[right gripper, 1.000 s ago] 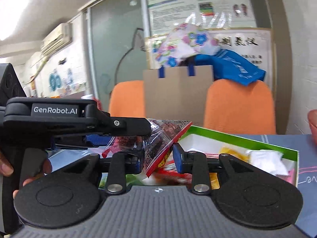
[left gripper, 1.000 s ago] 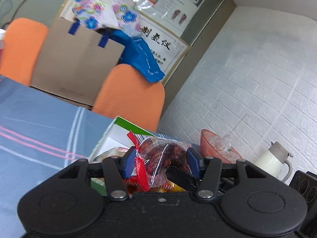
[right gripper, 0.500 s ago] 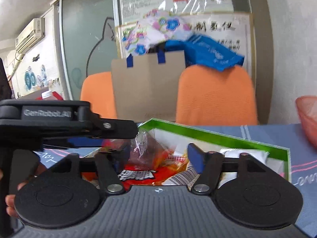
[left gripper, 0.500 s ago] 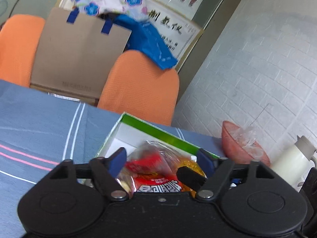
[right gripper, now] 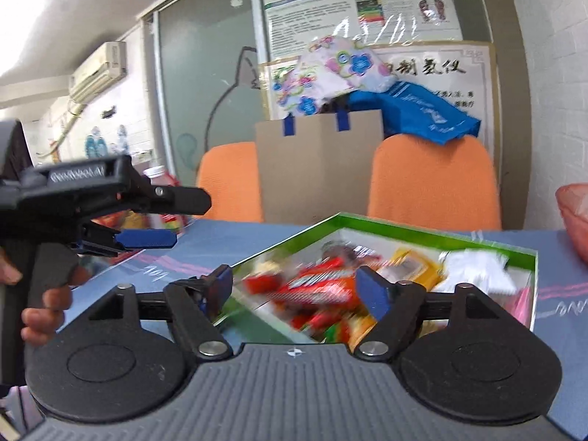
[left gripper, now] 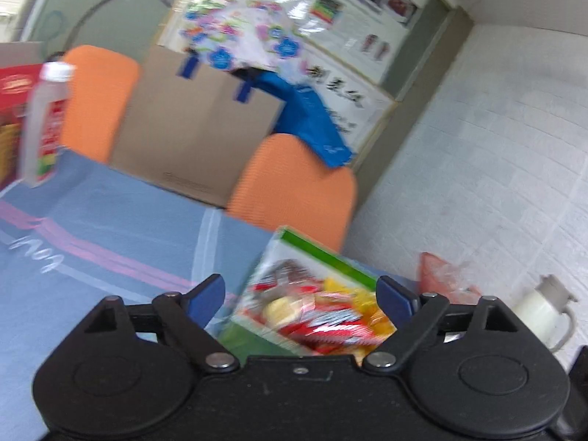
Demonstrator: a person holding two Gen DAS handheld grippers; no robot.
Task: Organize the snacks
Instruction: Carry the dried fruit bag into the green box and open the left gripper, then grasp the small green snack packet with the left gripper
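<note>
A green-rimmed box (right gripper: 433, 234) on the blue tablecloth holds several snack packets, among them a red packet (right gripper: 316, 286) and a yellow one (right gripper: 411, 266). The same box (left gripper: 323, 253) with the red packet (left gripper: 330, 325) shows in the left wrist view. My left gripper (left gripper: 300, 296) is open and empty above the box's near left corner. It also shows from the side in the right wrist view (right gripper: 147, 239). My right gripper (right gripper: 297, 288) is open and empty just above the snacks.
Two orange chairs (right gripper: 433, 180) and a cardboard bag (right gripper: 319, 169) stand behind the table. A bottle (left gripper: 46, 121) and a red carton (left gripper: 11, 106) stand at the far left. A pink bowl (left gripper: 444, 279) and a white jug (left gripper: 544, 312) sit to the right.
Both grippers were shut on a clear snack packet a second ago. They opened and dropped it into the box. Both have since lifted back, the left one swinging left.
</note>
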